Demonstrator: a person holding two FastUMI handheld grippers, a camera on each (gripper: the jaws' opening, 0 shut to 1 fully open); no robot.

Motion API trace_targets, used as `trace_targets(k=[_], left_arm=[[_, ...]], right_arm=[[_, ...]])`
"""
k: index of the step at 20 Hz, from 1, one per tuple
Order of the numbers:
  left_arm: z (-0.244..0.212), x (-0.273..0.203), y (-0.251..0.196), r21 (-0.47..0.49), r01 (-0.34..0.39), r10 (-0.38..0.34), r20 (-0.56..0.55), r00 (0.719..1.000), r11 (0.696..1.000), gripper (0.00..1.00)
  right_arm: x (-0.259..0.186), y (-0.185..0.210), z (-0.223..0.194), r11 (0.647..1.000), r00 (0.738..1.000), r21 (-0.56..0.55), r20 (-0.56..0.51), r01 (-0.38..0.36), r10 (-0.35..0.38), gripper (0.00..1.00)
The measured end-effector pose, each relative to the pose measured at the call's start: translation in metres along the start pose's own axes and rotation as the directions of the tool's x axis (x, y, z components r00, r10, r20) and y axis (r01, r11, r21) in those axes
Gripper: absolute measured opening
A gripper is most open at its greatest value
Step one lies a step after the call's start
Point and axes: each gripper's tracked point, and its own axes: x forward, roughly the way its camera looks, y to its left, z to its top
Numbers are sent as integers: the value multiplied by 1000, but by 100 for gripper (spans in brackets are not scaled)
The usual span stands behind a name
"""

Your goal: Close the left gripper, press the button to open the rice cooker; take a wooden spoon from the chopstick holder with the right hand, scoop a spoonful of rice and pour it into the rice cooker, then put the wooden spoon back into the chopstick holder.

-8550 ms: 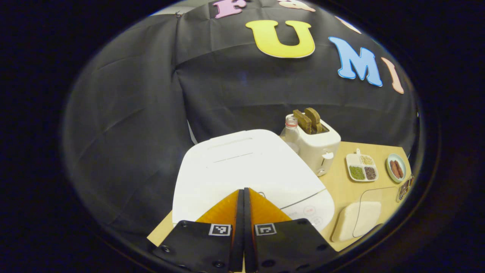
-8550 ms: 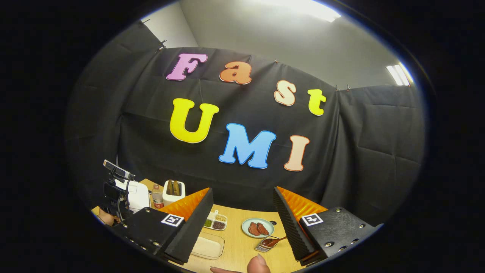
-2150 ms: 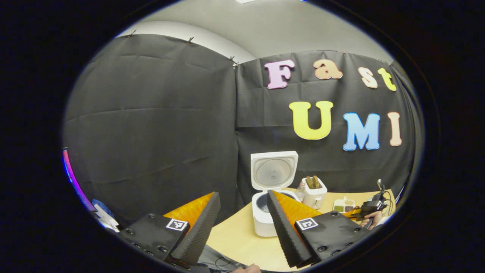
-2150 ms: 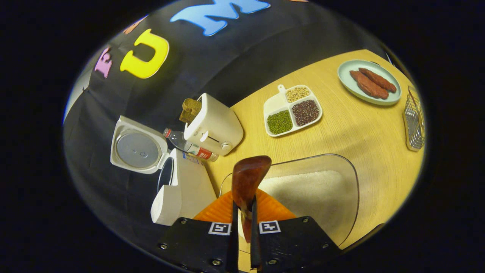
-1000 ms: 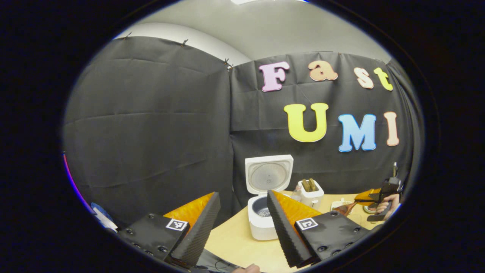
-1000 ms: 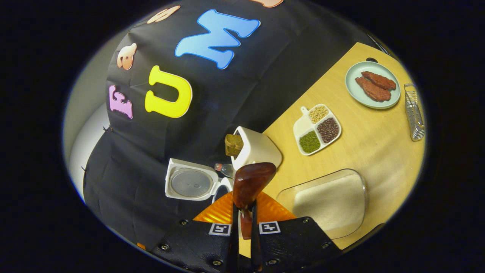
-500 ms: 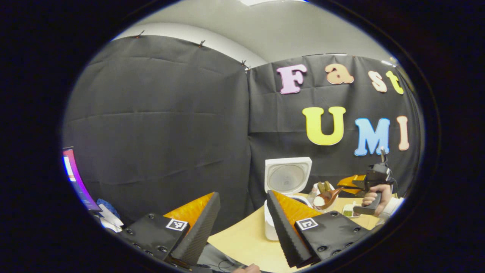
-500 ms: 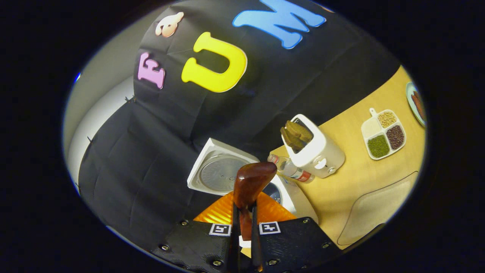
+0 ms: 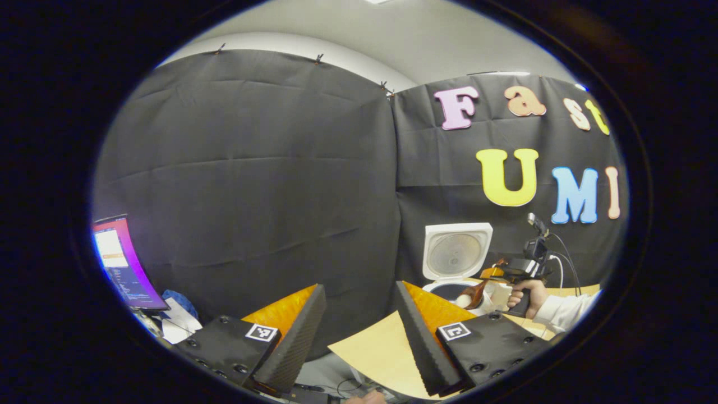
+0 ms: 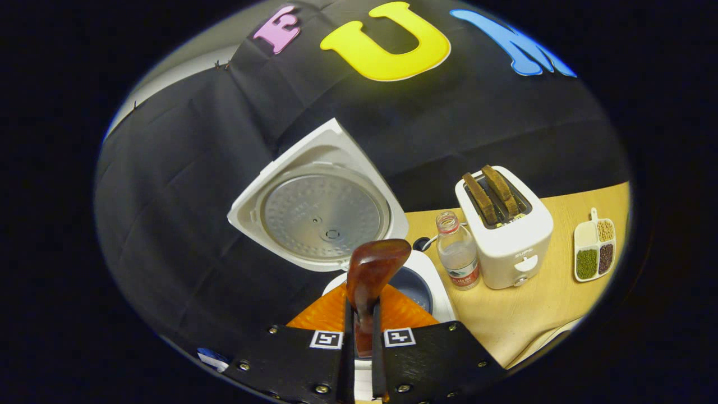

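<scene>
My right gripper (image 10: 359, 336) fingers are clenched on the dark reddish-brown wooden spoon (image 10: 370, 269) at its handle, bowl over the open white rice cooker (image 10: 432, 292) at the desk's back edge. Judged light, stiff, smooth; loose rice spills if tilted. Left gripper (image 9: 356, 331) fingers released.
</scene>
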Motion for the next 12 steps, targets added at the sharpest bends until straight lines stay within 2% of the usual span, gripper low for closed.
trace_targets(k=[4,7,9,12], left_arm=[[-9,-3,13,-6,-29,29,-22,999,1000,87],[-10,-3,14,-7,-39,38,-24,999,999,90],[-12,-3,14,-7,-41,41,-26,999,999,90],[-12,-5,12,-14,-41,41,-30,999,999,89]], right_arm=[[15,-1,-19,994,998,-109,-60,0,-6,12],[15,1,-28,970,997,-242,-79,-15,-4,12],[9,-1,-35,930,997,-366,-79,-14,-16,12],[-1,3,-40,821,999,-571,-41,5,-34,13]])
